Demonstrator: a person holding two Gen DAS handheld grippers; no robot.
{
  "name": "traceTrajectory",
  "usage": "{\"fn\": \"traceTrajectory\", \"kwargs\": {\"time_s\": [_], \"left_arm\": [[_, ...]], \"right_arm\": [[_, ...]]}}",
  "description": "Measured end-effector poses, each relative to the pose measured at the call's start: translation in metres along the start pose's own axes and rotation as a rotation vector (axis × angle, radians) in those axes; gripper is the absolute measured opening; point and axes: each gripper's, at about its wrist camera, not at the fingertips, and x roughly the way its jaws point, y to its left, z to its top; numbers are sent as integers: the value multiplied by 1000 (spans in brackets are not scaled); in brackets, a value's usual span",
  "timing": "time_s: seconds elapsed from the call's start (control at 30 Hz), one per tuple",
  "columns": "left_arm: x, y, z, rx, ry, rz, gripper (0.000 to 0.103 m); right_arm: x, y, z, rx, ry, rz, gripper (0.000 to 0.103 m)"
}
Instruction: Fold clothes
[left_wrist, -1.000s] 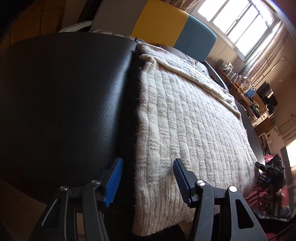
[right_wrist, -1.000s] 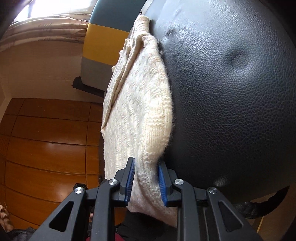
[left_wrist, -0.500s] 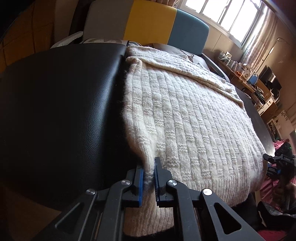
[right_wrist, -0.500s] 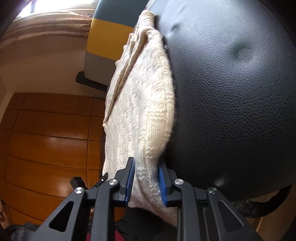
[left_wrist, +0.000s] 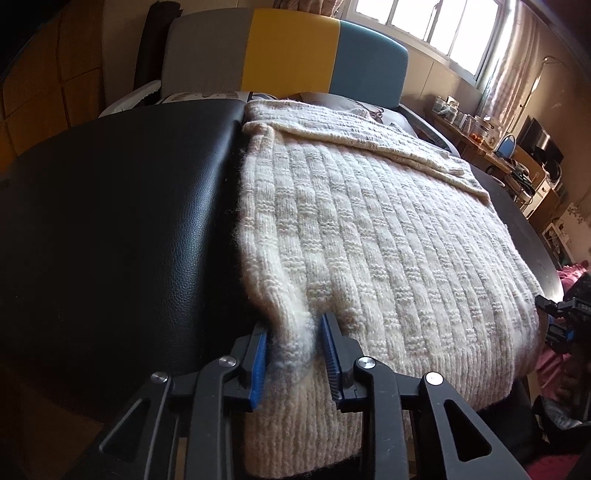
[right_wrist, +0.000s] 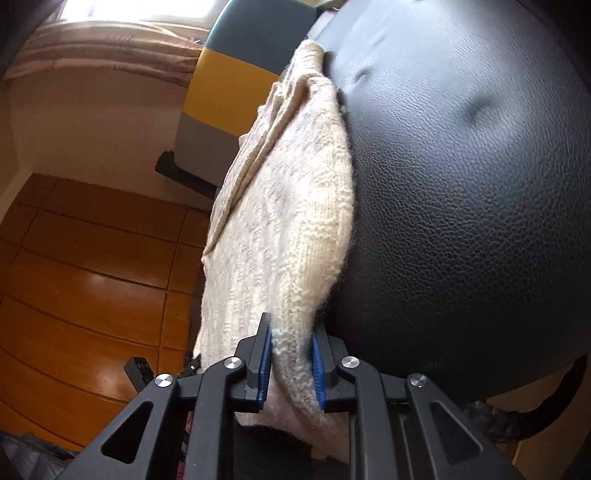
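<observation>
Two grippers now pinch the cream sweater's (left_wrist: 369, 236) near hem on the black table (left_wrist: 122, 221): left gripper (left_wrist: 293, 354), open a second ago, has clamped and its jaws are easing; right gripper (right_wrist: 291, 360) stays gripping, ready to fold.

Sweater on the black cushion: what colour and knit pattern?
Cream sweater, ribbed in lengthwise columns with small horizontal ridges; clearest in the left wrist view.

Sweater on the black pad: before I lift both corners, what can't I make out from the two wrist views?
- Sweater hem, left wrist view: hangs over the near edge, cut off by the frame and the left gripper.
- Its underside, both views: hidden against the pad.
- Far collar end, right wrist view: bunched, seen edge-on.
- Right gripper in the left wrist view: at the frame edge, too small.
</observation>
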Motion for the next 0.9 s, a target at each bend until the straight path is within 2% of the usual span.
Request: {"fn": "traceTrajectory", "kwargs": {"time_s": [0.03,0.07,0.23,0.27,0.3,0.43,0.5,0.67,0.73,0.9], "left_arm": [[0,3,1,-26,6,-9,14],[0,5,2,-45,10,-15,11],[-3,1,-1,-21,12,-9,9],[-3,3,-1,-30,15,-15,9],[-3,5,-1,-40,17,-20,9],[-6,10,0,-60,26,-39,8],[-8,11,-3,-60,29,-47,8],[-13,15,-7,-77,26,-58,8],[-13,12,-6,-70,21,-49,8],[-8,11,-3,-64,32,-53,8]], "right_arm": [[0,-3,2,22,15,12,18],[1,-4,3,31,35,19,18],[-3,-6,2,46,45,6,18],[-5,-5,1,38,47,-14,17],[-6,-3,0,17,52,-49,9],[-8,24,-6,-113,59,-201,11],[-8,30,-8,-154,81,-228,11],[1,21,3,-167,80,-226,11],[5,27,3,-199,70,-252,13],[-7,20,-5,-115,33,-223,17]]}}
